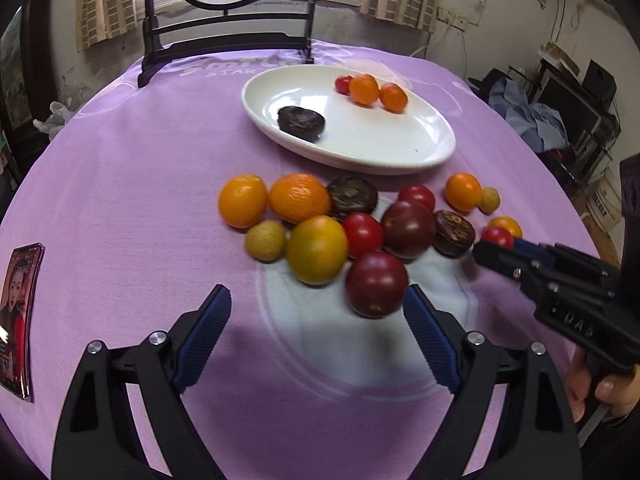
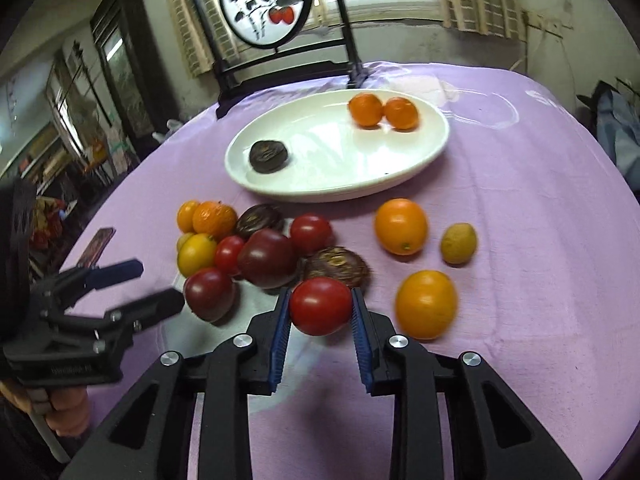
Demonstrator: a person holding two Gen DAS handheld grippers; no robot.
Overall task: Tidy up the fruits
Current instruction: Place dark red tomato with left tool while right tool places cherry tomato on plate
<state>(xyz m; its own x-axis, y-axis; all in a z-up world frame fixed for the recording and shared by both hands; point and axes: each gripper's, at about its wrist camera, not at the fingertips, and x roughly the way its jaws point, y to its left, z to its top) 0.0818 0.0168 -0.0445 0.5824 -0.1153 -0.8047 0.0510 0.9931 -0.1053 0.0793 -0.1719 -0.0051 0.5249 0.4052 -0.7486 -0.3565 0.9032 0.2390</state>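
A white oval plate [image 1: 424,158] [image 2: 404,184] at the back holds two small oranges [image 1: 363,89], a cherry tomato [image 1: 342,84] and a dark wrinkled fruit [image 1: 301,123]. In front of it, loose fruit lies on the purple cloth: oranges, yellow and red tomatoes, dark plums, dark wrinkled fruits. My right gripper [image 2: 321,293] [image 1: 486,252] is shut on a red tomato [image 2: 320,308] at the pile's right edge. My left gripper [image 1: 317,292] [image 2: 156,282] stands open just before the pile, empty, with a dark red plum [image 1: 376,284] by its right finger.
A phone [image 1: 18,320] lies on the cloth at the far left. A black stand with a round painted screen [image 1: 224,44] rises at the table's back edge. A yellow tomato [image 2: 426,304], an orange [image 2: 401,226] and a small tan fruit [image 2: 459,243] sit apart on the right.
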